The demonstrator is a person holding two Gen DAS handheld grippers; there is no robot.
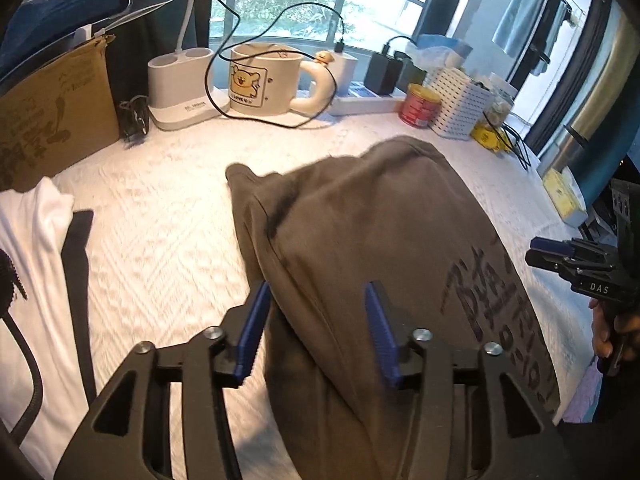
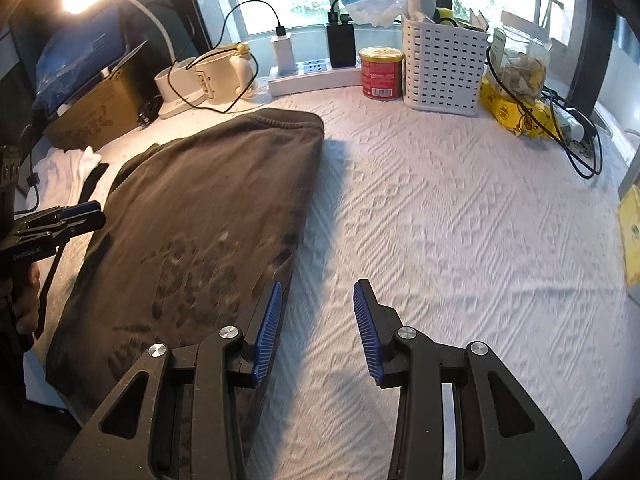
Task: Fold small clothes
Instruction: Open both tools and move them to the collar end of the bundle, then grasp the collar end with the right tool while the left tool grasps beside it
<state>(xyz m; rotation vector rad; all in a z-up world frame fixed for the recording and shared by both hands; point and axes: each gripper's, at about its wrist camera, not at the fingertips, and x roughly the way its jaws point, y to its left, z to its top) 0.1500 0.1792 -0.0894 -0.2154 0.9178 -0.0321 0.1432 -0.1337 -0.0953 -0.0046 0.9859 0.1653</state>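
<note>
We see the brown shirt [image 1: 380,248] lying folded on the white textured surface [image 2: 460,220], roughly mid-surface, its far end toward the window-side edge. Dark lettering faces up on the shirt.

Left gripper [image 1: 316,332]: jaws apart, blue pads either side of the shirt's near left edge, cloth between them, pads not pressing on it. Nothing held.

Right gripper [image 2: 316,332]: jaws apart, empty, over bare surface just off the shirt's right edge. Left pad sits next to the cloth; we can't tell if it touches.

Each gripper shows at the edge of the other's view, with a hand [image 1: 608,328] on the right one's handle.

Near the left edge of the surface: a white garment [image 1: 36,264] with a dark strip, well apart from the brown shirt.

Along the far edge: bear mug [image 1: 264,80], white lamp base [image 1: 180,88], power strip [image 2: 312,76] with chargers, red can [image 2: 380,74], white perforated basket [image 2: 442,68], yellow bag [image 2: 516,112]. Cardboard box [image 1: 52,112] at the far left corner.
</note>
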